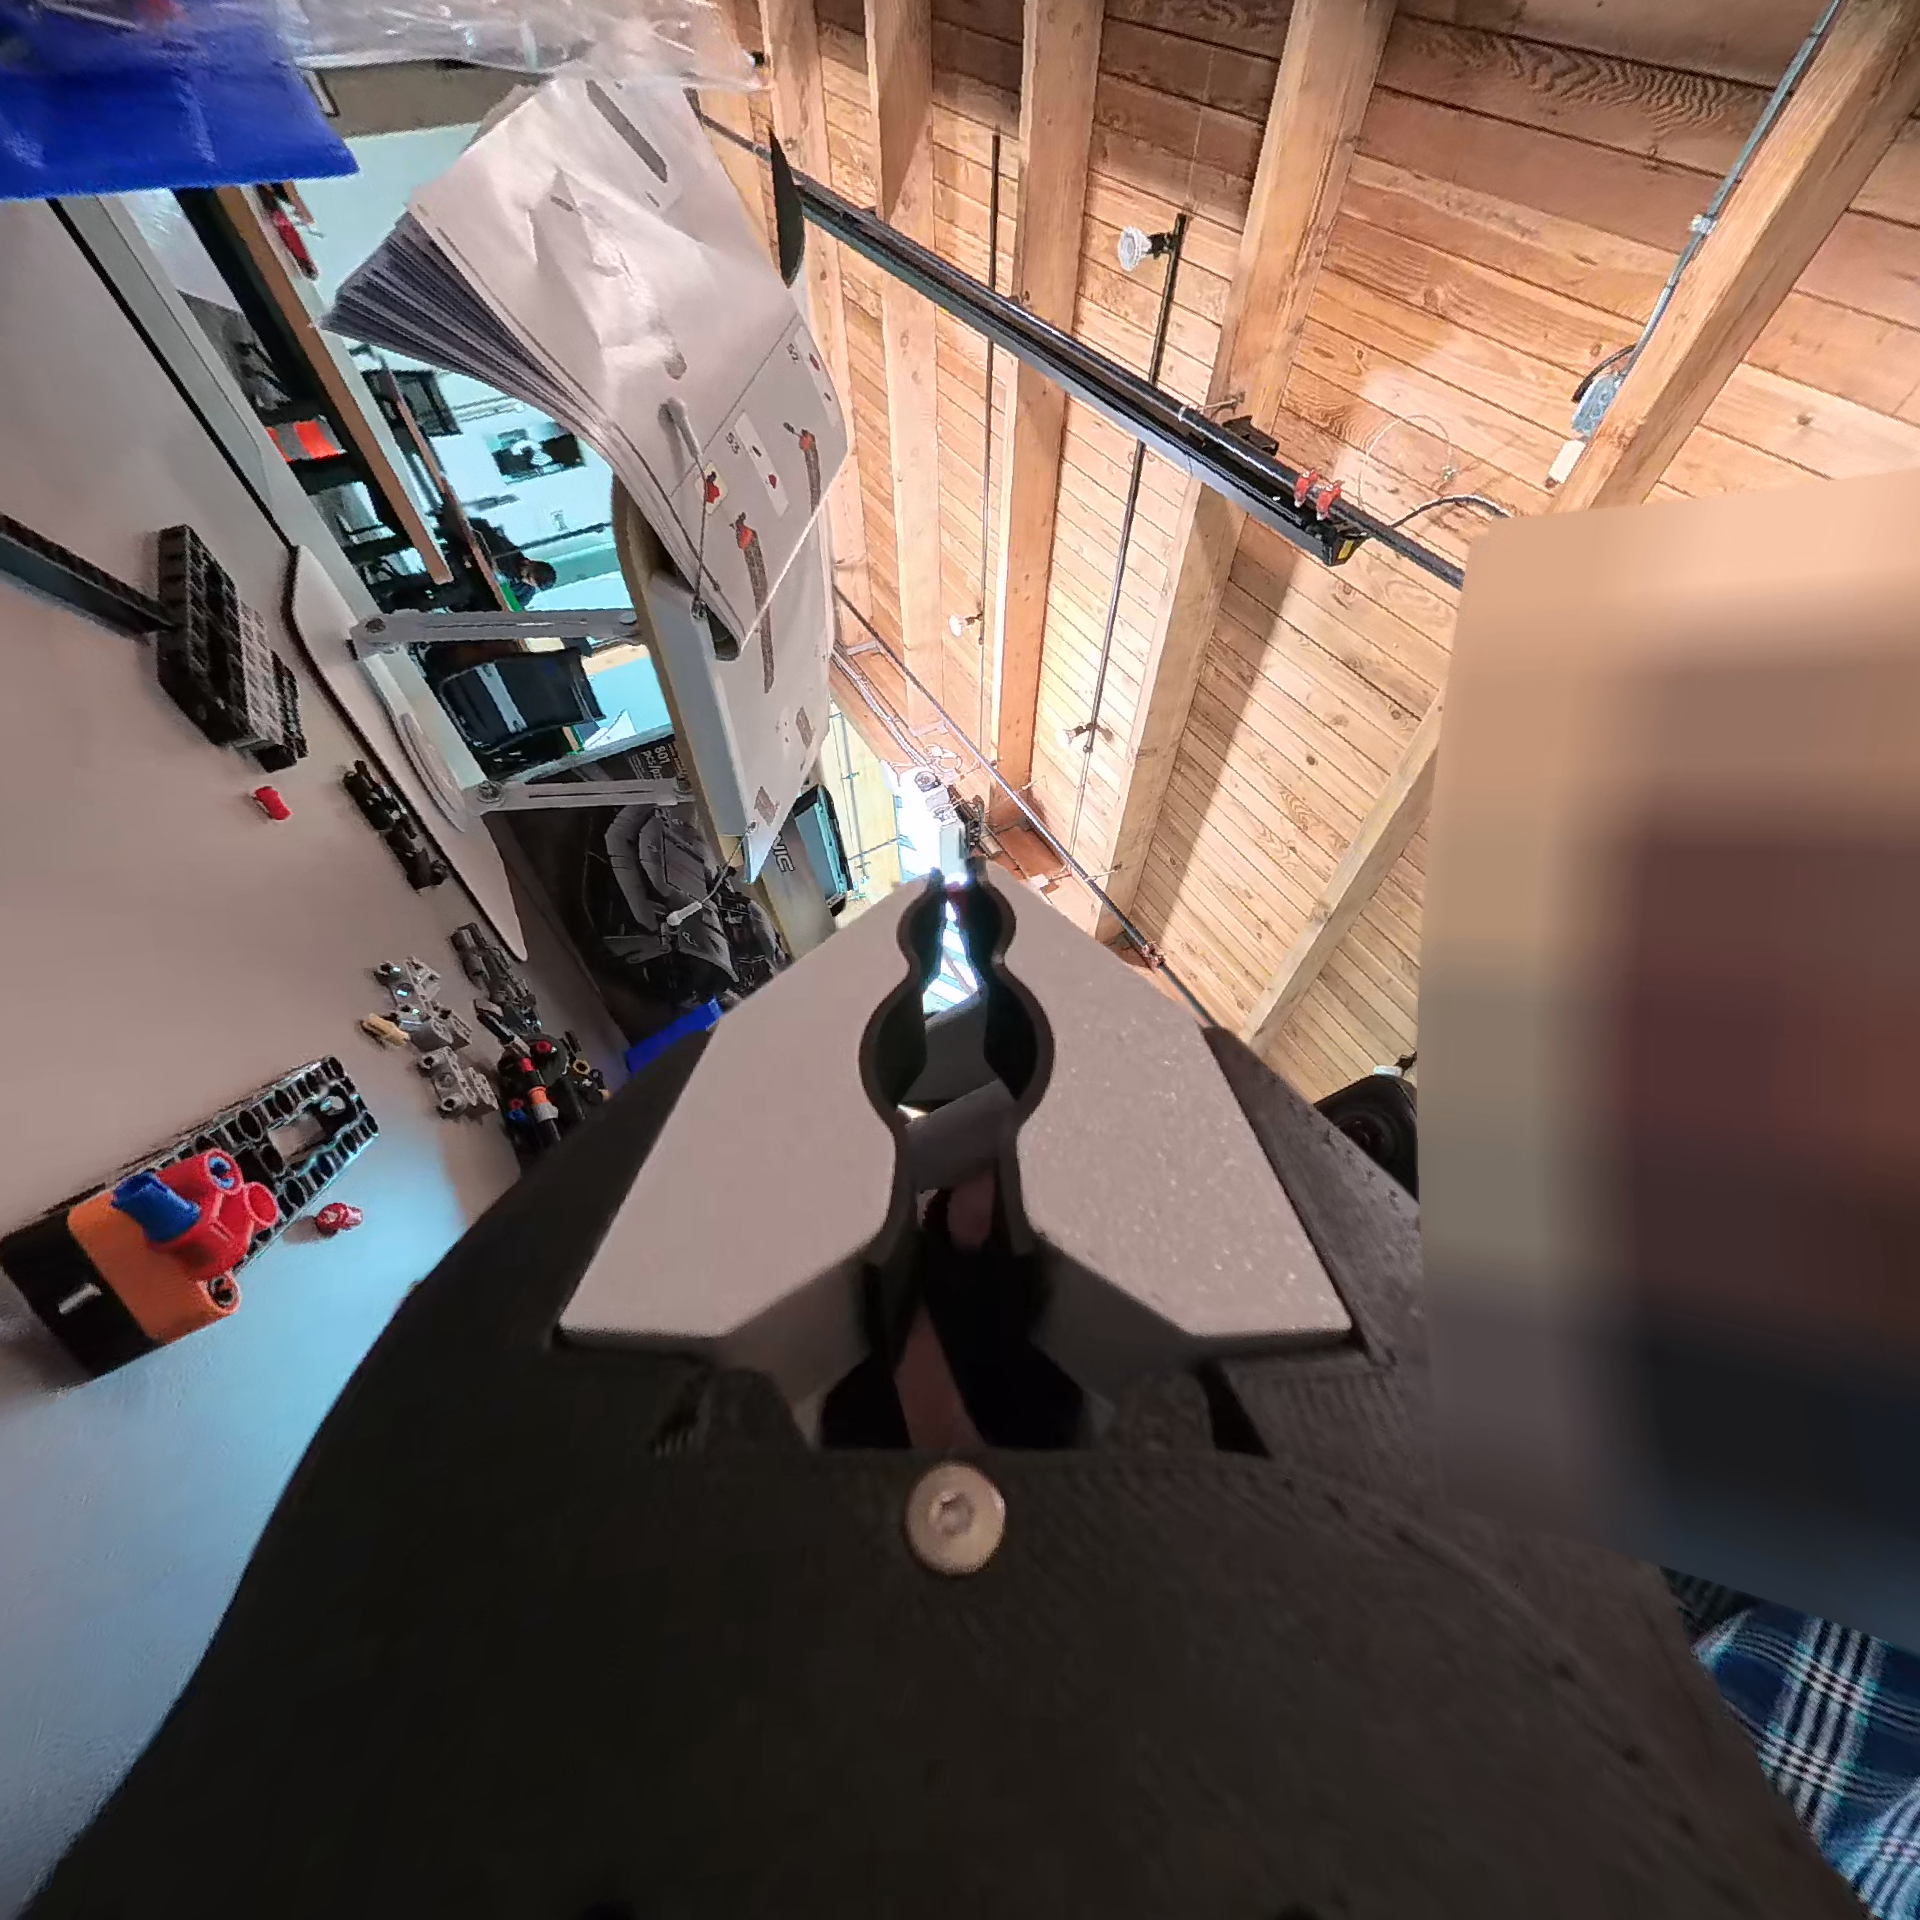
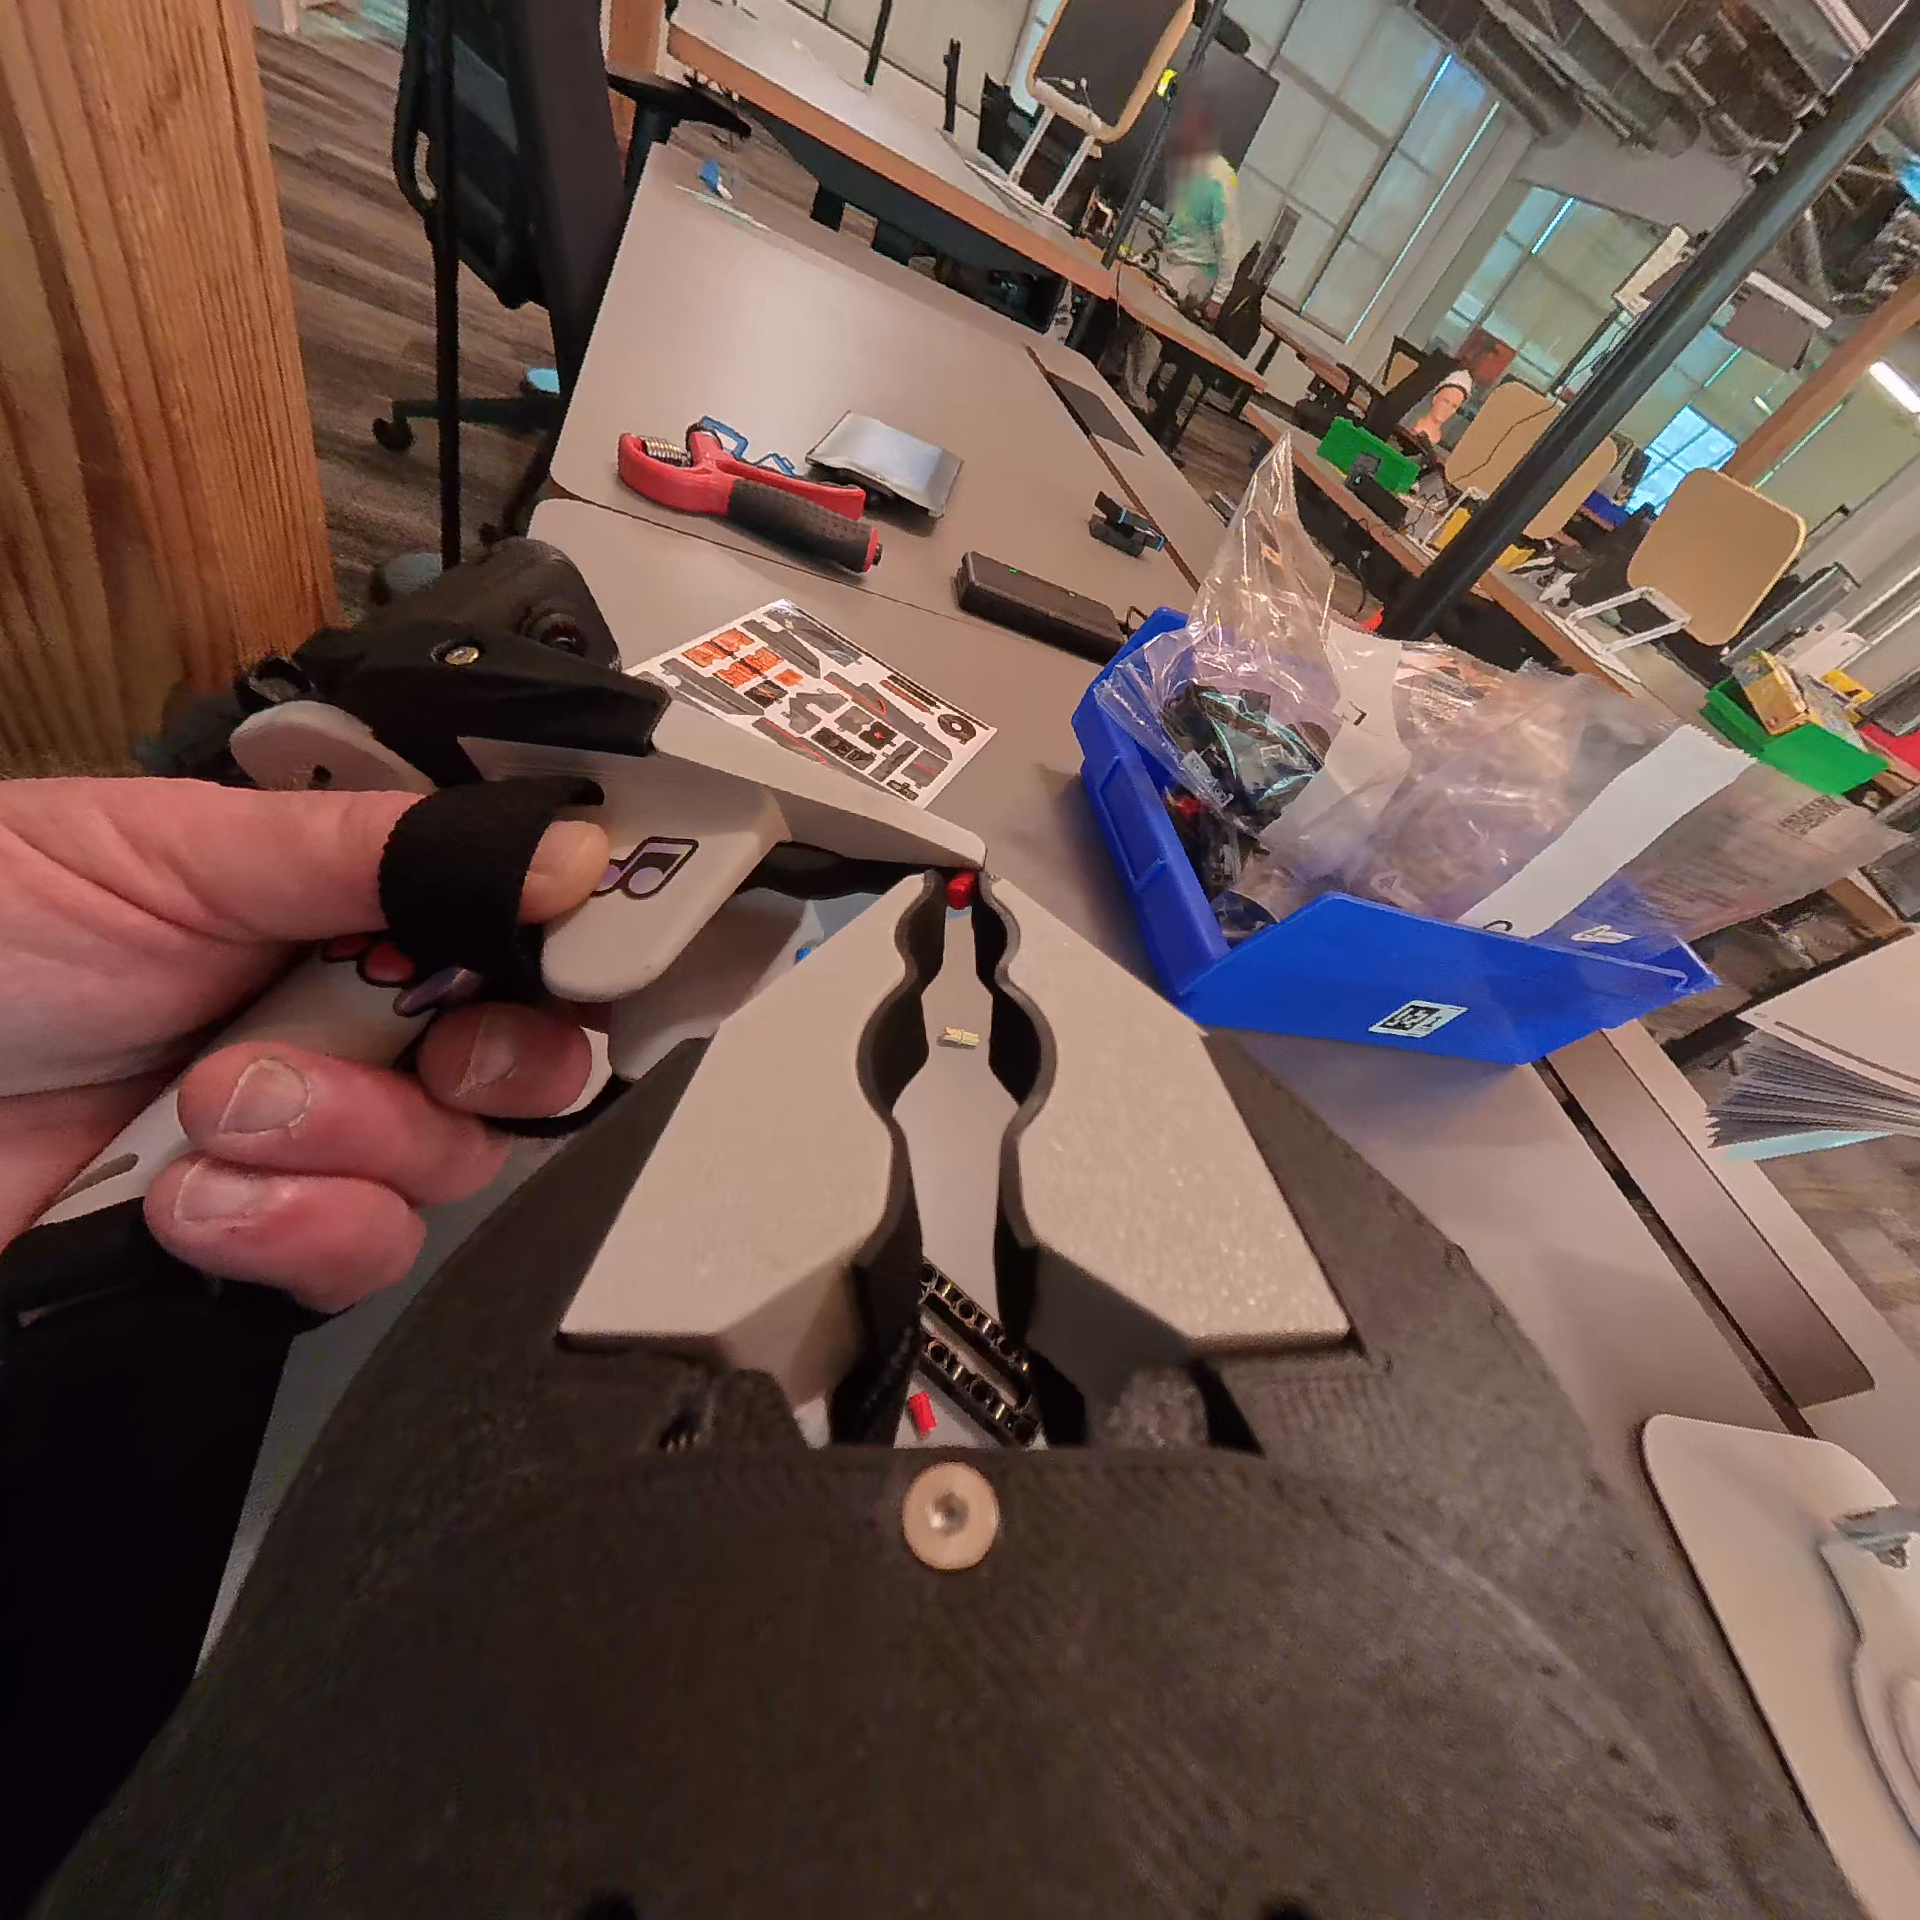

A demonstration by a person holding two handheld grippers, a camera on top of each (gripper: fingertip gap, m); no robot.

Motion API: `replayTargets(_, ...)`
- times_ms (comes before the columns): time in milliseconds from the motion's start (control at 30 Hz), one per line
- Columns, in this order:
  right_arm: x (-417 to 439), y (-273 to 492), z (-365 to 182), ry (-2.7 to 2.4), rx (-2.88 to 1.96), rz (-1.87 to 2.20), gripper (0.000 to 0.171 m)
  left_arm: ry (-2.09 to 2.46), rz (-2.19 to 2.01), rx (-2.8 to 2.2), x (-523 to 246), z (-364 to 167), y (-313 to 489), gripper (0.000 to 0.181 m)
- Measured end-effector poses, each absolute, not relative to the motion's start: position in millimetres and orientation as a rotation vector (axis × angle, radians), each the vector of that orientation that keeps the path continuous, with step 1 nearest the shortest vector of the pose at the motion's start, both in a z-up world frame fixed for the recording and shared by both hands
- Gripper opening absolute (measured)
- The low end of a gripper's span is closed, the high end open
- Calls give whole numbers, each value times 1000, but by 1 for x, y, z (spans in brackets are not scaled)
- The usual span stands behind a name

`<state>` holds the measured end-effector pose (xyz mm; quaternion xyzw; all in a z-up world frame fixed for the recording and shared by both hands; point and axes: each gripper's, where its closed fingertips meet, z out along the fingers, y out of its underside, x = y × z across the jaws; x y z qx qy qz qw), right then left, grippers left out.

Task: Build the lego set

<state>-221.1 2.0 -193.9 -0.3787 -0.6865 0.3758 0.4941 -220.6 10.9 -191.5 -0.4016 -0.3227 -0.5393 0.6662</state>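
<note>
Right tongs (image 2: pixel 961 894) pinching a small red piece (image 2: pixel 960 886) at the tips, left tongs (image 2: pixel 971 854) touching it. Blue bin (image 2: pixel 1351 977) near right; bare tabletop (image 2: pixel 790 343) ahead. Left tongs nearly closed.

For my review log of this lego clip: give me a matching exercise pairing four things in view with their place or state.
Things:
1. blue bin
2. sticker sheet
3. instruction booklet
4. small red piece

Places or states:
A. open on a stand
B. at the right gripper tips
C. holds clear plastic bags
D. flat on the grey table

Pairs: 1-C, 2-D, 3-A, 4-B
</note>
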Motion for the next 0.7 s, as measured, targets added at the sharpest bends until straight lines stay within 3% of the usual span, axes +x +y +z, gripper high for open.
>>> replayTargets(133,-218,5,-193,-1682,-944,982,2,-701,-1240,-909,-219,-190,12,5)
replayTargets(300,-213,21,-206,-1814,-1045,1039,2,-636,-1132,-1035,-225,-195,2,21)
replayTargets(700,-207,57,-288,-2523,-1205,870,1,-240,-436,-1925,-215,-284,14,49)
